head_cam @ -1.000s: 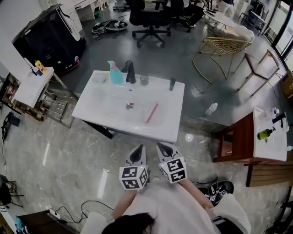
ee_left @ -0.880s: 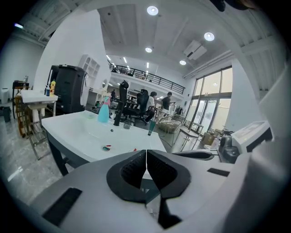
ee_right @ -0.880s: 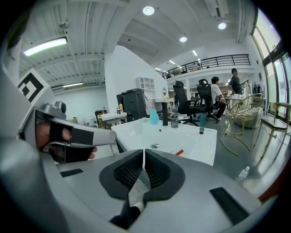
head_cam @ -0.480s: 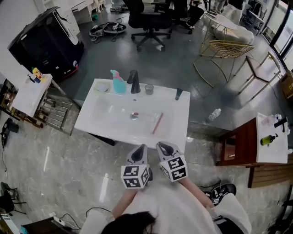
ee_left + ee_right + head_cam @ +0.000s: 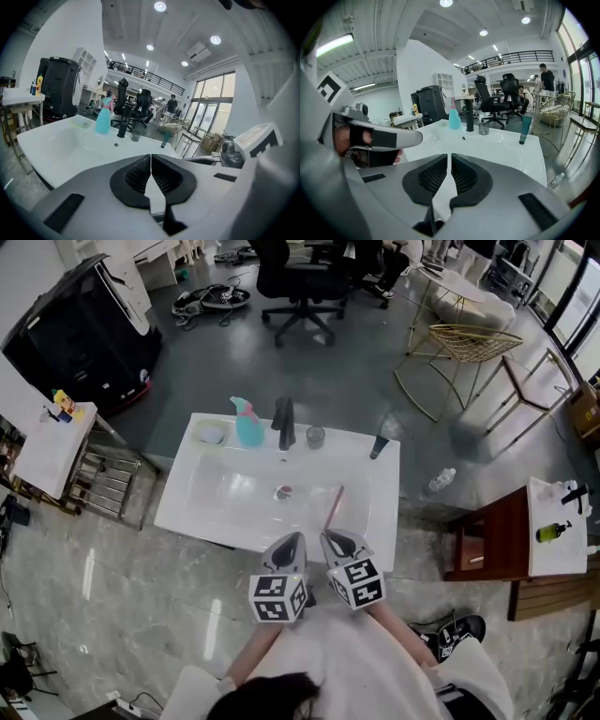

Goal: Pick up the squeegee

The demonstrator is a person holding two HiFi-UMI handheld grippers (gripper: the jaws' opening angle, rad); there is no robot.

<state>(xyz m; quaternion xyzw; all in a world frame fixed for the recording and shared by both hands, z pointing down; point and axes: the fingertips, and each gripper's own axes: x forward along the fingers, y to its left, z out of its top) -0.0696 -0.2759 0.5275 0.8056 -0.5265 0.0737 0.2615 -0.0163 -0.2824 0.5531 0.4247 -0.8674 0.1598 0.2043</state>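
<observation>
Nearer to squeegee (image 5: 334, 505) than a second ago. Lies slanted in right part of sink (image 5: 178, 507) basin, right of drain (image 5: 283, 492). At front rim: left gripper (image 5: 292, 538) and right gripper (image 5: 330, 537), side by side, both pinched closed, nothing between. Along back edge: teal spray bottle (image 5: 247, 423), black faucet (image 5: 284, 423), cup (image 5: 315, 437), dark tube (image 5: 378, 446).

Your head cam looks steeply down from well above, so it takes in the whole white sink top (image 5: 373, 512), the floor around it, and the left gripper (image 5: 289, 545) and right gripper (image 5: 336, 542) at the bottom. Each gripper cam rides low just behind its own jaws, near the front edge, facing across the sink top toward the black faucet (image 5: 123, 124) and teal spray bottle (image 5: 103, 121). All three views share that back row.
</observation>
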